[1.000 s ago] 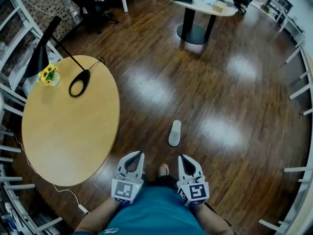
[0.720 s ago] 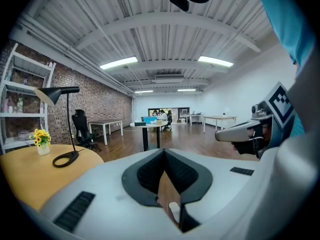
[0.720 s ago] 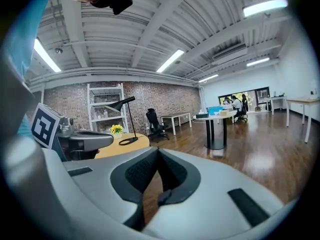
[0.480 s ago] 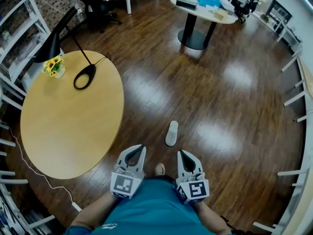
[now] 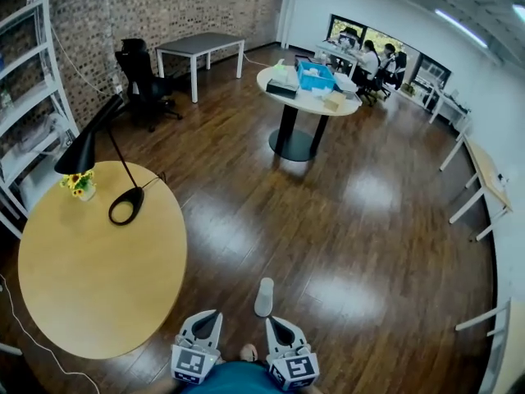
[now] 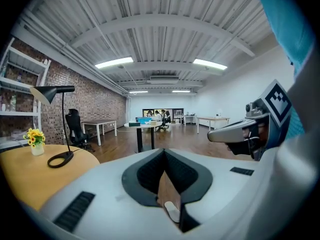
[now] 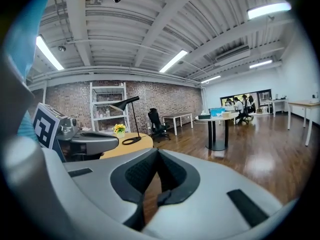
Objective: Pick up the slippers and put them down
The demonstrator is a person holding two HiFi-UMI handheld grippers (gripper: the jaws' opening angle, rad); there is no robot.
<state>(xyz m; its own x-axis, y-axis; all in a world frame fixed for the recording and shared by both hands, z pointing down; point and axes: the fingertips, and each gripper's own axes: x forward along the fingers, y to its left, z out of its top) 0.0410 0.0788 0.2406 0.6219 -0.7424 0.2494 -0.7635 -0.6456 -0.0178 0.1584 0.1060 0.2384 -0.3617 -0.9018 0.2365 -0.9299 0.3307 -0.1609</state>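
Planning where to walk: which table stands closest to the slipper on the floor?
The round wooden table bearing the black lamp; the white round table and the rectangular desk stand much farther off.

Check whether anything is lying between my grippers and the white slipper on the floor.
Nothing visible: the white slipper lies on bare floor just ahead of the left gripper and right gripper.

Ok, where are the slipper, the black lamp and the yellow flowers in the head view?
slipper (image 5: 264,296): head view, middle of its pale upper side, on the floor.
black lamp (image 5: 85,144): head view, on its shade.
yellow flowers (image 5: 76,182): head view, on the blooms.
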